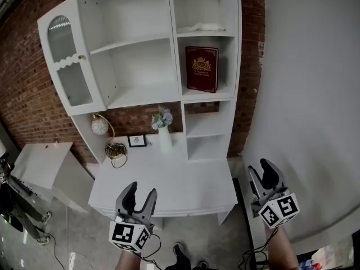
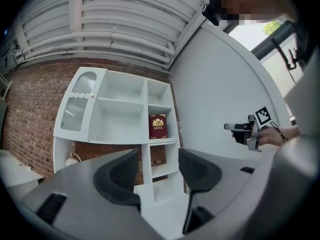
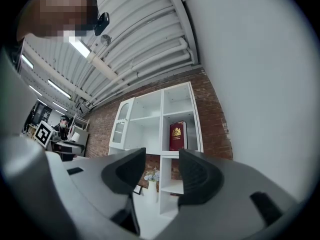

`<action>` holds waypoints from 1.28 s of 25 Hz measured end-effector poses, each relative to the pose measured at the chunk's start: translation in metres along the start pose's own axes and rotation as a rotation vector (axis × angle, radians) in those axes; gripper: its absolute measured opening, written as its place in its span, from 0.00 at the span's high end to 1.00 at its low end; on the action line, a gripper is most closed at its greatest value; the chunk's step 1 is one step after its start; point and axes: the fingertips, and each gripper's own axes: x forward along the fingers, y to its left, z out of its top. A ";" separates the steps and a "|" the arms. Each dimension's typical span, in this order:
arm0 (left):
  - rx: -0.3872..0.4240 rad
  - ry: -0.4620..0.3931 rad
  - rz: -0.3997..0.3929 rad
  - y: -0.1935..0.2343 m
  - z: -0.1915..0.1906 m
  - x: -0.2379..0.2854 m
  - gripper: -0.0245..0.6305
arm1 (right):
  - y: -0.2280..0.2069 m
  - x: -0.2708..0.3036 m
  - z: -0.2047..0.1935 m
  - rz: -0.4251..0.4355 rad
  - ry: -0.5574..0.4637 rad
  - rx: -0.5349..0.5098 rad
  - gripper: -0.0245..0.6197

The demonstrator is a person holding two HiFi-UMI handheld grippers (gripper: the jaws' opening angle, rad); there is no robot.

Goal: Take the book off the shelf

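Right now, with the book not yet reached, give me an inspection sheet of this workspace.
Surface: white desk below the shelf.
Job's things: red book upright in a right-hand compartment of the shelf, untouched.
Clutter: vase of flowers, small picture frame and round ornament at the back of the desk.
Grippers: left gripper and right gripper both open, empty, short of the shelf.
Cables: coiled cord beside the ornament; floor cable.
Surroundings: brick wall behind, white wall on the right.
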 end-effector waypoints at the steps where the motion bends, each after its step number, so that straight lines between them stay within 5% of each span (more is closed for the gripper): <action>1: -0.004 -0.002 -0.003 0.003 -0.001 0.006 0.61 | -0.004 0.005 -0.001 -0.004 0.001 0.003 0.66; 21: -0.099 -0.039 -0.134 0.113 -0.025 0.155 0.61 | -0.040 0.176 -0.022 -0.071 0.024 0.015 0.67; 32: -0.136 -0.008 -0.093 0.145 -0.050 0.202 0.61 | -0.068 0.250 -0.048 -0.047 0.033 0.054 0.66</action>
